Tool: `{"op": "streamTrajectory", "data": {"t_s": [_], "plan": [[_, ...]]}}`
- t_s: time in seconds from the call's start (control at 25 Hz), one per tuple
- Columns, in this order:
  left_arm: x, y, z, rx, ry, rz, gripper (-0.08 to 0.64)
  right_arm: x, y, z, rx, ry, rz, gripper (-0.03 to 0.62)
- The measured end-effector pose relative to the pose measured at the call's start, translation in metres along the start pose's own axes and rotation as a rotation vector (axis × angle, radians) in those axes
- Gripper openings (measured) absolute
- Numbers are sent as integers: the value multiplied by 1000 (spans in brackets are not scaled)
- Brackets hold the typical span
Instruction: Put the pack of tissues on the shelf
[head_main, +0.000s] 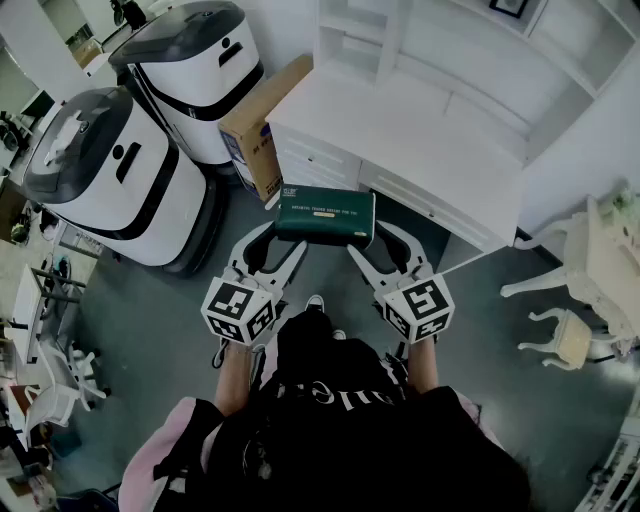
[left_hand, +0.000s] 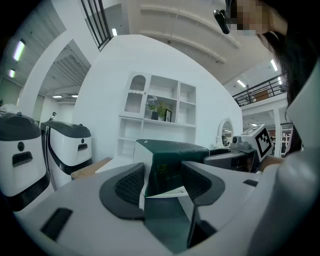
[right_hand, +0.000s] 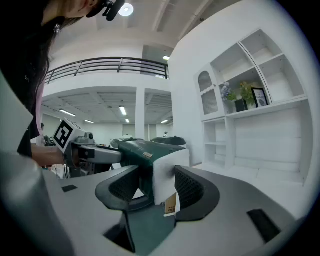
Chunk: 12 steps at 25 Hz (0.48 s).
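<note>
The left gripper and right gripper are pinching opposite ends of the crosswise pack of tissues, with the shelf lying ahead.

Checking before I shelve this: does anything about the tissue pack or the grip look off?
Nothing stands out. The pack of tissues sits level, with the left gripper and right gripper each clamped on one end, near the white shelf.

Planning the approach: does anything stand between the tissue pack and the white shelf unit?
Nothing visible does. The pack of tissues, gripped by the left claw and right claw, faces the shelf unit directly; the cardboard box stands aside, at its left.
</note>
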<state>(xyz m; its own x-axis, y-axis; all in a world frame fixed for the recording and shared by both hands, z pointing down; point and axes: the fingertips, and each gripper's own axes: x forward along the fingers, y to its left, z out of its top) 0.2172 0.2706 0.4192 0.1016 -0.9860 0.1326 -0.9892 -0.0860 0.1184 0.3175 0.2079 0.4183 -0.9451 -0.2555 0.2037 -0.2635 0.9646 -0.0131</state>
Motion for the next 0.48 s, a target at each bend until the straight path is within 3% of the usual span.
{"op": "streamTrajectory", "data": {"t_s": [0.48], "plan": [[-12,-8,1,-2,3,41,239,-6,6,0,2,-26,48,245]]}}
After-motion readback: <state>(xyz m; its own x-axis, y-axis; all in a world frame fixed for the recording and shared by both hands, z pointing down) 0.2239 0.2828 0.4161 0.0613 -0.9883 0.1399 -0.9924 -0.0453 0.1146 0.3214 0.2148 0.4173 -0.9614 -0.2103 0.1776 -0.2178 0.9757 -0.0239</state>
